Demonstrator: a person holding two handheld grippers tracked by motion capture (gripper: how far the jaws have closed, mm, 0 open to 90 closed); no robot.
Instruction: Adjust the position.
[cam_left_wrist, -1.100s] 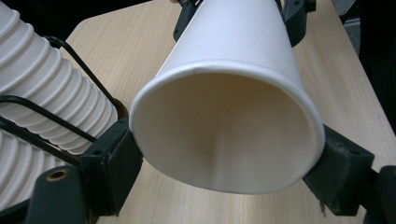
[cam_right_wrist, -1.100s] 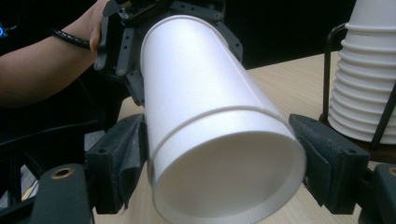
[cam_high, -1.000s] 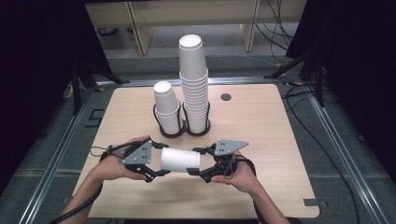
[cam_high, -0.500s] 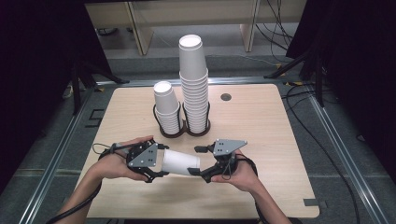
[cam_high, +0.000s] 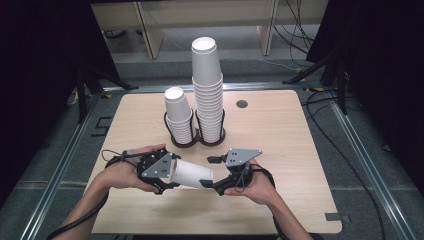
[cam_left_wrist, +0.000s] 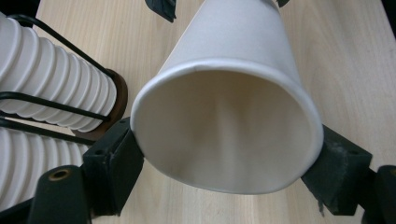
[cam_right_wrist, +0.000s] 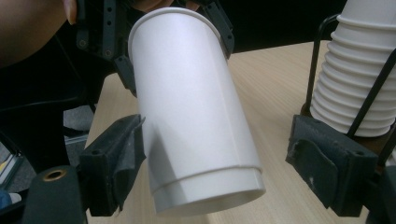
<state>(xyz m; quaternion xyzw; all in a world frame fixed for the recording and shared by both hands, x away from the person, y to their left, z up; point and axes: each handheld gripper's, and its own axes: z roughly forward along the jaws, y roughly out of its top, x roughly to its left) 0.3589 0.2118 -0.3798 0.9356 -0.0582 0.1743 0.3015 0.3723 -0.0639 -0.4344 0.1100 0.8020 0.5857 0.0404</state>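
Note:
A white paper cup (cam_high: 192, 175) lies on its side in the air above the near part of the wooden table (cam_high: 280, 130). My left gripper (cam_high: 170, 175) is shut on its rim end. In the left gripper view both pads press the rim of the cup (cam_left_wrist: 224, 116) from either side, at my left gripper (cam_left_wrist: 224, 163). My right gripper (cam_high: 212, 186) stands around the cup's base end. In the right gripper view one pad (cam_right_wrist: 122, 154) sits against the cup (cam_right_wrist: 196, 116), while the other stands apart from it, so my right gripper (cam_right_wrist: 229, 163) is open.
A black wire holder (cam_high: 195, 142) at mid-table carries a tall cup stack (cam_high: 206, 90) and a short cup stack (cam_high: 178, 115). A dark round hole (cam_high: 242, 104) lies farther back on the right. Metal rails and cables run around the table.
My left hand and the cup's rim end have edged slightly right and toward the near edge. The right hand has stayed where it was.

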